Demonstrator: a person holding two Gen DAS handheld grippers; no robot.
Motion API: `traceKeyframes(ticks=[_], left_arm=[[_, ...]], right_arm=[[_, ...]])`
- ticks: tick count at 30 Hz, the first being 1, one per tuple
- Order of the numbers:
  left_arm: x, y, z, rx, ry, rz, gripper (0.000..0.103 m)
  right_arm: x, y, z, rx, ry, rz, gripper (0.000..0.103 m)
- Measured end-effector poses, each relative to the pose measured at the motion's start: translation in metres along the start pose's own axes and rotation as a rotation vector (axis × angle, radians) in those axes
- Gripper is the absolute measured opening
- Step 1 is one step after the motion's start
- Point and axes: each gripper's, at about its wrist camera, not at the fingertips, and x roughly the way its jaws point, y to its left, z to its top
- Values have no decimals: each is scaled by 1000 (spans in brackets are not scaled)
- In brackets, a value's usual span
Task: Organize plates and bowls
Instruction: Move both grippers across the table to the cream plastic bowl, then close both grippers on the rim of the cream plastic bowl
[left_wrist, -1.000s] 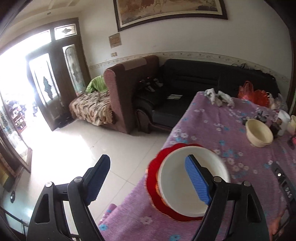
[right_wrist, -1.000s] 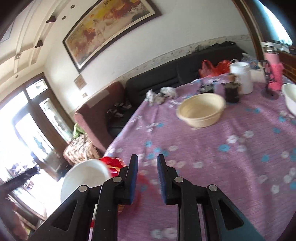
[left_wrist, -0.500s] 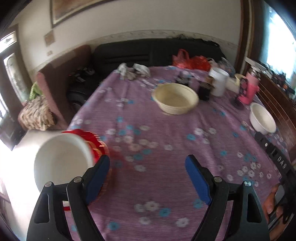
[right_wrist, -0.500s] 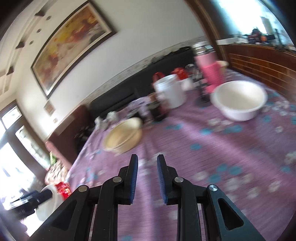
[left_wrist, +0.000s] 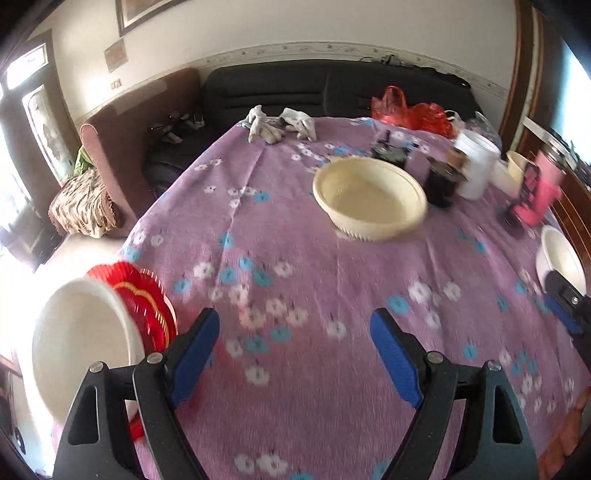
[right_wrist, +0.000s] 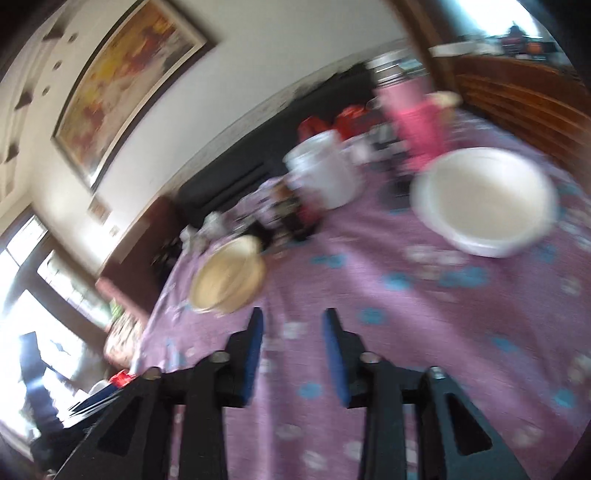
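Note:
A white bowl sits on a red plate at the table's near left edge, just left of my left gripper, which is open and empty above the purple flowered cloth. A cream bowl stands mid-table and shows blurred in the right wrist view. Another white bowl sits at the right edge and is large in the right wrist view. My right gripper is open with a moderate gap and empty, and shows at the right edge of the left wrist view.
At the far right of the table stand a white jar, a dark jar, a pink bottle and a red bag. Grey gloves lie at the far edge. A black sofa is behind.
My left gripper swung right from over the white bowl and red plate to the open cloth. My right gripper turned toward the right white bowl and its jaws opened wider.

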Motion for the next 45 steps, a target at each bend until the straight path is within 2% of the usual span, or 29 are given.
traceKeyframes(ticks=[3, 7, 11, 18, 24, 27, 28, 29, 30, 32, 34, 39, 45], left_arm=[[14, 4, 10, -14, -1, 10, 83], [31, 14, 9, -22, 10, 2, 83], [48, 28, 5, -50, 30, -6, 83], [46, 35, 0, -76, -1, -40, 83], [57, 40, 0, -99, 31, -42, 83], [63, 48, 3, -141, 48, -63, 83], [64, 52, 5, -160, 51, -75, 83], [66, 57, 9, -197, 59, -94, 83], [68, 61, 13, -236, 75, -116, 83], [74, 70, 26, -326, 118, -143, 83], [80, 73, 38, -378, 135, -123, 83], [94, 62, 67, -351, 131, 11, 83], [103, 42, 66, -293, 161, 18, 83]], right_arm=[[37, 29, 12, -11, 53, 42, 46], [82, 55, 20, -11, 81, 27, 46], [116, 60, 22, 35, 102, 6, 46], [157, 57, 22, 78, 136, -54, 46], [189, 53, 23, 153, 174, -87, 46], [196, 55, 21, 164, 181, -116, 46], [197, 55, 21, 168, 180, -123, 41], [199, 56, 20, 159, 187, -134, 28], [202, 57, 20, 148, 195, -144, 23], [204, 58, 19, 138, 199, -165, 17], [203, 57, 21, 134, 194, -158, 14], [187, 53, 24, 73, 190, -157, 12], [163, 46, 24, 7, 218, -159, 11]])
